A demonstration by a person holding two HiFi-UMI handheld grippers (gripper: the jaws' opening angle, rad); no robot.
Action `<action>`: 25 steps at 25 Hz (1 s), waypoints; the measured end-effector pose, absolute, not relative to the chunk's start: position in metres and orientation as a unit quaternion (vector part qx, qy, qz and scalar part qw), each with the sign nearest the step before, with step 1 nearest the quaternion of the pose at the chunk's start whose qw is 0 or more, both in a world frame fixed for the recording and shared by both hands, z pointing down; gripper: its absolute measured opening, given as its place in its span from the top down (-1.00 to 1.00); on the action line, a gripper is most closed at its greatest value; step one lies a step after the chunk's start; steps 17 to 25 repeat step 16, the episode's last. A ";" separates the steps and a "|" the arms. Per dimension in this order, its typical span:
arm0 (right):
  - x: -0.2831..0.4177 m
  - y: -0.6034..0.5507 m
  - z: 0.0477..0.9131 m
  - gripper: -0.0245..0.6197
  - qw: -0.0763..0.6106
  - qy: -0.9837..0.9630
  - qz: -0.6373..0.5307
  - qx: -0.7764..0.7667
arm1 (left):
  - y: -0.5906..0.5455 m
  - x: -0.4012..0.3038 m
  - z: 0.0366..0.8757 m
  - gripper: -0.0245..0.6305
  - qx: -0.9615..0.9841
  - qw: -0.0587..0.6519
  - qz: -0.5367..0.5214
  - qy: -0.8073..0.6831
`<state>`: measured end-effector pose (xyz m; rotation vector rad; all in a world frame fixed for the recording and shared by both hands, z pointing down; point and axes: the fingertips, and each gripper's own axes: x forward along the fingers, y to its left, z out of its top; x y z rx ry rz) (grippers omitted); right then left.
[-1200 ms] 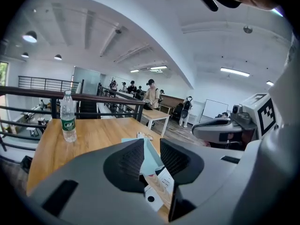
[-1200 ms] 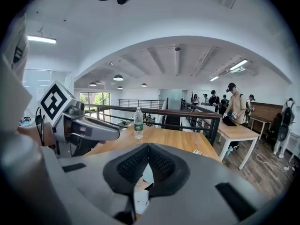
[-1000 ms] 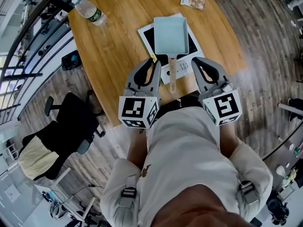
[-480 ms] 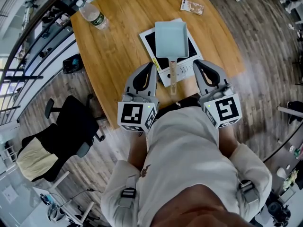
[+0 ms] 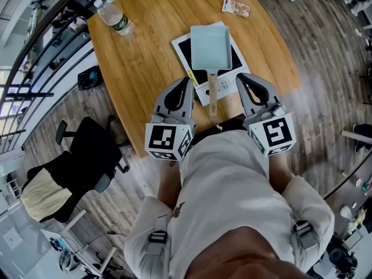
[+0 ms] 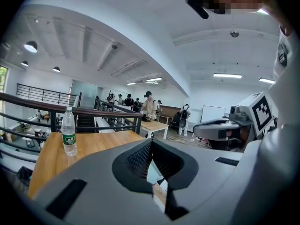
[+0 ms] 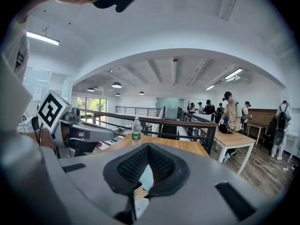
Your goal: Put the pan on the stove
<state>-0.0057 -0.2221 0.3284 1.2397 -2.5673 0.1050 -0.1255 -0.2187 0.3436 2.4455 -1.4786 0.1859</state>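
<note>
Head view, looking steeply down on a wooden worktop (image 5: 145, 68).

- Pan (image 5: 210, 45): pale blue and square, sitting flat on the stove (image 5: 185, 52) and covering most of its black glass. Its wooden handle (image 5: 213, 89) is pointing back toward the worktop's near edge, crossing the stove's white front strip.
- Stove: lying close to the near edge, roughly midway along it and turned slightly askew to it.
- Left gripper (image 5: 187, 79): hovering over the near edge, just beside the stove's near left corner and left of the handle, not touching it. In its own view the jaws are standing fully together, tips meeting, gripping nothing. The pale pan is showing only through the hollow behind the tips.
- Right gripper (image 5: 239, 76): hovering over the near edge on the other side of the handle, also apart from it. Its jaws are likewise meeting at the tips and holding nothing.
- The handle is lying between the two grippers, free of both.
- Water bottle (image 5: 115, 17): standing near the far left corner, well apart from the stove.
- Small printed packet (image 5: 235, 6): lying flat near the far edge, beyond the pan.
- Black office chair (image 5: 87, 150): standing on the plank floor (image 5: 325, 86) off the worktop's left edge.
</note>
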 end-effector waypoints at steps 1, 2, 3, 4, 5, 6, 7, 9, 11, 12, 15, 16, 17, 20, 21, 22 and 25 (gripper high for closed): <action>-0.005 -0.222 0.329 0.86 0.145 -0.890 0.037 0.430 | -0.219 -0.125 0.345 0.86 0.845 0.139 0.065 -0.511; -0.005 -0.222 0.329 0.86 0.145 -0.890 0.037 0.430 | -0.219 -0.125 0.345 0.86 0.845 0.140 0.066 -0.511; -0.005 -0.222 0.329 0.86 0.145 -0.890 0.037 0.430 | -0.219 -0.124 0.346 0.86 0.845 0.140 0.068 -0.512; -0.004 -0.223 0.330 0.86 0.146 -0.890 0.038 0.430 | -0.219 -0.124 0.347 0.86 0.844 0.140 0.071 -0.512; -0.003 -0.223 0.330 0.86 0.147 -0.889 0.039 0.432 | -0.220 -0.124 0.347 0.86 0.844 0.138 0.075 -0.513; -0.003 -0.223 0.331 0.86 0.148 -0.889 0.041 0.432 | -0.220 -0.124 0.348 0.86 0.843 0.136 0.079 -0.514; -0.003 -0.223 0.331 0.86 0.149 -0.889 0.041 0.432 | -0.220 -0.123 0.349 0.86 0.843 0.134 0.083 -0.515; -0.004 -0.222 0.330 0.86 0.150 -0.890 0.039 0.429 | -0.220 -0.123 0.351 0.86 0.843 0.135 0.086 -0.514; -0.004 -0.223 0.330 0.86 0.149 -0.890 0.037 0.429 | -0.220 -0.122 0.352 0.86 0.843 0.136 0.088 -0.513; -0.004 -0.223 0.330 0.86 0.149 -0.890 0.037 0.429 | -0.221 -0.121 0.354 0.86 0.842 0.136 0.090 -0.513; -0.002 -0.225 0.333 0.86 0.149 -0.890 0.038 0.429 | -0.223 -0.119 0.358 0.86 0.841 0.135 0.098 -0.514; -0.001 -0.225 0.334 0.86 0.149 -0.890 0.038 0.429 | -0.223 -0.118 0.360 0.86 0.841 0.134 0.101 -0.515; -0.001 -0.225 0.334 0.86 0.149 -0.890 0.038 0.429 | -0.223 -0.118 0.360 0.86 0.841 0.134 0.101 -0.515; -0.001 -0.225 0.334 0.86 0.149 -0.890 0.038 0.429 | -0.223 -0.118 0.360 0.86 0.841 0.134 0.101 -0.515; -0.001 -0.225 0.334 0.86 0.149 -0.890 0.038 0.429 | -0.223 -0.118 0.360 0.86 0.841 0.134 0.101 -0.515; -0.001 -0.225 0.334 0.86 0.149 -0.890 0.038 0.429 | -0.223 -0.118 0.360 0.86 0.841 0.134 0.101 -0.515; -0.001 -0.225 0.334 0.86 0.149 -0.890 0.038 0.429 | -0.223 -0.118 0.360 0.86 0.841 0.134 0.101 -0.515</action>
